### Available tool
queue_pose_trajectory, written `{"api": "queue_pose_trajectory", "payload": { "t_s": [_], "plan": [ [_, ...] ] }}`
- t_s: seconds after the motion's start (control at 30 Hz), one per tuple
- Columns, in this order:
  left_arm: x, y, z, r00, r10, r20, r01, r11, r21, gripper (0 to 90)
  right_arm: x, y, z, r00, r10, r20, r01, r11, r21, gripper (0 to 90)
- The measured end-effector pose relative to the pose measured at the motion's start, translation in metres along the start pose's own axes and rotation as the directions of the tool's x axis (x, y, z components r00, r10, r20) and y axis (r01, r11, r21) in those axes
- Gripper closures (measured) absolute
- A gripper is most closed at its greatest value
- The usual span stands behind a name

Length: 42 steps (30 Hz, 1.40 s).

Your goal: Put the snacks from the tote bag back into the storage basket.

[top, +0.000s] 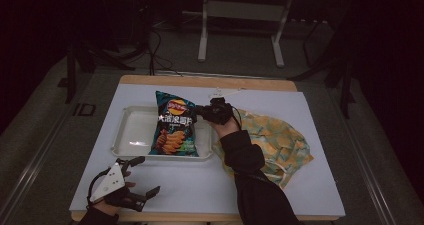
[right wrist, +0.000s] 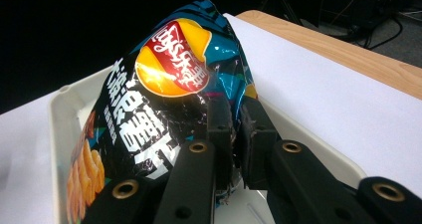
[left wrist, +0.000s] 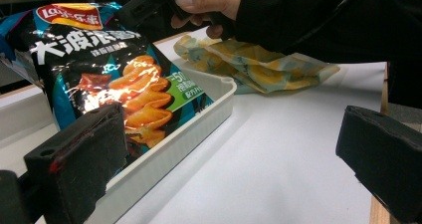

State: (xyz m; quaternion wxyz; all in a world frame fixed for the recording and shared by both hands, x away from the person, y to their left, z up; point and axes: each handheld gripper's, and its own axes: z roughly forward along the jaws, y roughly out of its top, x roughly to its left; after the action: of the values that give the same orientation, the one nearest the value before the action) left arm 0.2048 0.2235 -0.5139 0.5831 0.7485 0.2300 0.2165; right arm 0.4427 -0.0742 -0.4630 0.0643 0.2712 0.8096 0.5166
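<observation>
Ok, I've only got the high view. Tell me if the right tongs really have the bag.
Observer: Yes. In the right gripper view the right tongs are pinched on the side edge of the bag.
Operator: Now say whether the bag lies flat.
Observer: No. The left gripper view shows it tilted up, lower end in the tray.
Operator: Check the left tongs.
Observer: Left tongs open, nothing between them, aimed at the tray's wall.

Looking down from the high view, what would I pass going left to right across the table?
Left gripper at the near edge → white tray → chip bag standing in the tray → right gripper pinching the bag's edge → patterned cloth bag.
</observation>
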Motion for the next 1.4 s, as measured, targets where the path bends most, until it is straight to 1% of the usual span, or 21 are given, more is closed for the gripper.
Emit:
{"api": "queue_pose_trajectory", "payload": {
  "t_s": [0.07,0.2,0.27,0.4,0.43,0.5,0.53,0.57,0.73,0.77,0.8,0.87,0.93,0.97,1.0,1.07,1.1,1.17,1.2,1.27,1.4],
  "plan": [
    [0.000,0.000,0.000,1.0000,0.001,0.001,-0.001,1.0000,0.001,0.0,-0.001,0.000,0.002,1.0000,0.003,0.002,-0.003,1.000,0.003,84.4],
    [0.000,0.000,0.000,1.0000,-0.001,0.000,0.001,1.0000,-0.001,0.0,-0.006,0.001,0.006,0.9996,0.007,0.028,-0.008,0.999,0.031,79.6],
    [0.000,0.000,0.000,1.0000,-0.003,0.000,0.003,1.0000,-0.001,0.0,-0.008,0.001,0.008,0.9989,0.012,0.046,-0.014,0.999,0.039,73.9],
    [0.000,0.000,0.000,1.0000,-0.003,0.002,0.003,1.0000,0.001,0.0,-0.012,0.003,0.007,0.9980,0.020,0.060,-0.022,0.999,0.043,61.9],
    [0.000,0.000,0.000,1.0000,-0.003,0.002,0.003,1.0000,0.001,0.0,-0.013,0.003,0.006,0.9982,0.025,0.054,-0.028,0.999,0.047,59.8],
    [0.000,0.000,0.000,1.0000,-0.003,0.001,0.003,1.0000,0.001,0.0,-0.014,0.005,0.005,0.9980,0.022,0.059,-0.025,0.998,0.051,54.8],
    [0.000,0.000,0.000,1.0000,-0.003,0.002,0.003,1.0000,0.001,0.0,-0.015,0.005,0.003,0.9987,0.024,0.045,-0.026,0.998,0.051,53.2],
    [0.000,0.000,0.000,1.0000,-0.003,0.002,0.003,1.0000,0.001,0.0,-0.015,0.006,0.003,0.9989,0.021,0.043,-0.023,0.998,0.052,50.8],
    [0.000,0.000,0.000,1.0000,-0.003,0.001,0.003,1.0000,0.002,0.0,-0.011,0.011,-0.002,0.9999,0.009,0.008,-0.010,0.998,0.069,37.9],
    [0.000,0.000,0.000,1.0000,-0.002,0.000,0.002,1.0000,0.002,0.0,-0.009,0.012,-0.004,1.0000,0.007,0.007,-0.008,0.998,0.062,36.9],
    [-0.001,0.000,0.000,1.0000,-0.003,0.000,0.003,1.0000,0.003,0.0,-0.008,0.013,-0.005,0.9999,0.017,-0.002,-0.017,0.998,0.061,35.5],
    [-0.001,0.000,0.000,1.0000,-0.005,0.000,0.005,1.0000,0.000,0.0,-0.005,0.014,-0.007,0.9999,0.012,-0.005,-0.012,0.998,0.062,32.0],
    [-0.001,0.000,0.000,1.0000,-0.004,0.000,0.004,1.0000,0.000,0.0,-0.002,0.016,-0.009,0.9999,0.003,-0.011,-0.003,0.997,0.076,28.0],
    [-0.001,0.000,0.000,1.0000,-0.004,-0.001,0.004,1.0000,0.000,0.0,-0.001,0.017,-0.011,0.9998,-0.001,-0.019,0.002,0.997,0.077,27.9],
    [-0.001,0.000,0.000,1.0000,-0.004,-0.001,0.004,1.0000,0.000,0.0,0.001,0.018,-0.013,0.9999,-0.003,-0.015,0.005,0.997,0.074,26.5],
    [-0.001,0.000,0.000,1.0000,-0.003,-0.001,0.003,1.0000,0.001,0.0,0.003,0.020,-0.018,0.9994,0.007,-0.034,-0.005,0.999,0.054,24.9],
    [-0.001,0.000,0.000,1.0000,-0.003,-0.001,0.003,1.0000,0.001,0.0,0.005,0.021,-0.020,0.9996,0.000,-0.029,0.001,0.999,0.047,23.9],
    [-0.001,0.000,0.000,1.0000,-0.004,0.000,0.004,1.0000,0.002,0.0,0.008,0.023,-0.026,0.9991,-0.001,-0.043,0.003,0.999,0.036,21.5],
    [-0.001,0.000,0.000,1.0000,-0.002,0.000,0.002,1.0000,0.004,0.0,0.010,0.024,-0.027,0.9993,-0.003,-0.037,0.004,0.999,0.035,21.3],
    [-0.001,0.000,0.000,1.0000,0.000,0.000,0.000,1.0000,0.006,0.0,0.015,0.025,-0.033,0.9988,-0.026,-0.041,0.028,0.999,0.033,20.0],
    [-0.001,0.000,0.000,1.0000,-0.003,-0.001,0.003,1.0000,0.005,0.0,0.021,0.025,-0.043,0.9983,-0.043,-0.039,0.044,0.999,0.027,20.0]
  ]
}}
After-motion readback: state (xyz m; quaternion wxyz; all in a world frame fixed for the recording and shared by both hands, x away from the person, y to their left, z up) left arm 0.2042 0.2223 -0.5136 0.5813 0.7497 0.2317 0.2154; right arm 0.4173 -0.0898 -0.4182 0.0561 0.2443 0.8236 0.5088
